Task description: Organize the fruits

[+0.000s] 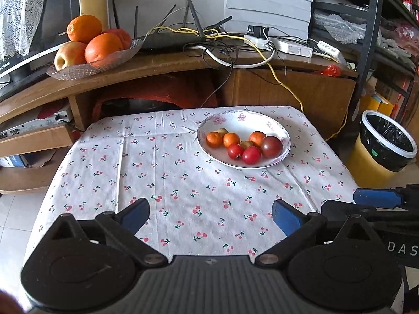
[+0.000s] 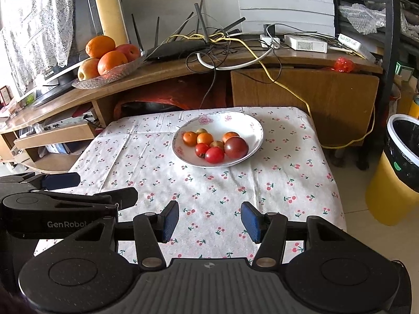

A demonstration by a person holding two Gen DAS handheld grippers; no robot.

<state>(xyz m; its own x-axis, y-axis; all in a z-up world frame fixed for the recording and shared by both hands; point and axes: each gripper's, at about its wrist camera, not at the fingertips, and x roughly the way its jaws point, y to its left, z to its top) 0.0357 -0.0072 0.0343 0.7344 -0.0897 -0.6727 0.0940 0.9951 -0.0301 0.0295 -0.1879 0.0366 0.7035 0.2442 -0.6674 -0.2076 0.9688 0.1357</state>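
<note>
Roughly centred, a table w/ cherry-print cloth (image 1: 162, 183) fills both views. Behind it, a wooden cabinet (image 1: 146, 68) carries a glass dish (image 1: 78, 70) of oranges & apples, plus a router (image 1: 170, 40) in tangled cables. Left cam alone shows the right gripper (image 1: 377, 201) at its right edge; right cam alone shows the left gripper (image 2: 86, 185) at its left edge. Yellow bin (image 2: 392, 196) stands right of the table. White floral plate (image 2: 246, 125) sits toward the far side, holding small oranges (image 2: 205, 138), red tomatoes (image 2: 214, 155), one dark purplish tomato (image 2: 236, 147) & brownish bits, all bunched touching. Both grippers empty over the near cloth: left spread wide, right opened less.
</note>
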